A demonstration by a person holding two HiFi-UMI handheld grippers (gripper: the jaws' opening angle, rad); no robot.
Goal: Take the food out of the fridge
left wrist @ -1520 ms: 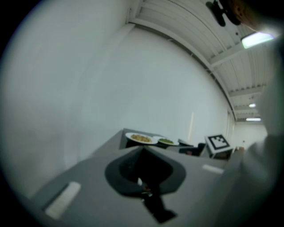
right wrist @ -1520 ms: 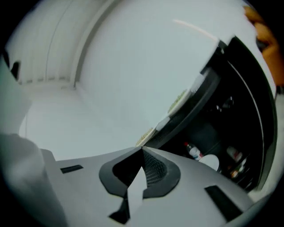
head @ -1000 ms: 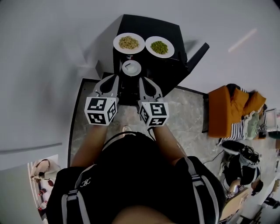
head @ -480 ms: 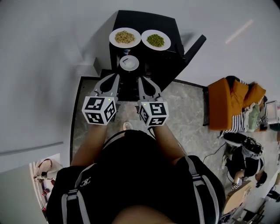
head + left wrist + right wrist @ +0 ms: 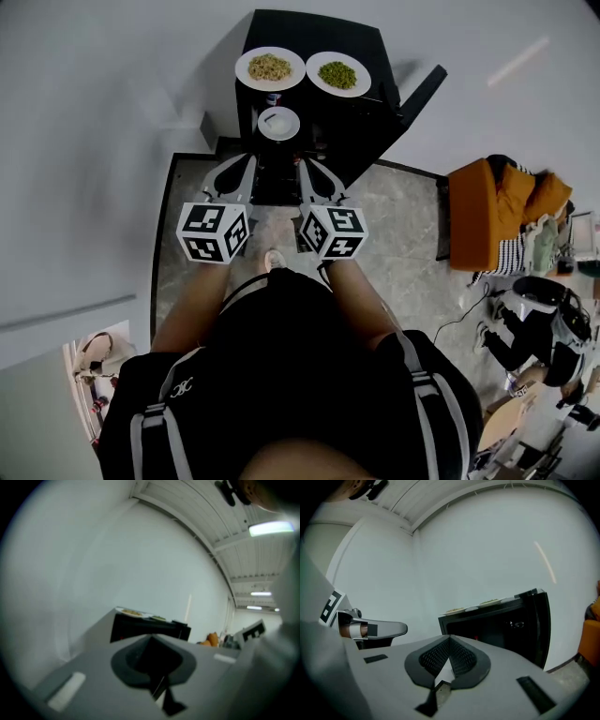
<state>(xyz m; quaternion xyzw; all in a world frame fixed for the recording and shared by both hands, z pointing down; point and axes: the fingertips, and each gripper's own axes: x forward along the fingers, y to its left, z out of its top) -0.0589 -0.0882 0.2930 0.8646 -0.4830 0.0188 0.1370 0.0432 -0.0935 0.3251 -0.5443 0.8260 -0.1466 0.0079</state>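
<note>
Barely changed: L tongs (image 5: 236,169) & R tongs (image 5: 314,171), both shut w/ nothing held, dipped slightly before open fridge (image 5: 319,28); white bowl (image 5: 278,123) at its front not yet reached.

Head camera — we log it high above the person, facing steeply down. The small black box-shaped fridge (image 5: 319,33) lies far off at the frame's top, with the left gripper (image 5: 246,164) and right gripper (image 5: 305,165) nearer, below it.

Left gripper camera: low, close behind its own jaws, facing nearly level at the fridge.

Right gripper camera: set likewise, with the left gripper at its left edge.

Shared by all three — the fridge, plus the round white plate of yellowish food (image 5: 270,67) and the round white plate of green food (image 5: 338,74) on its top.
</note>
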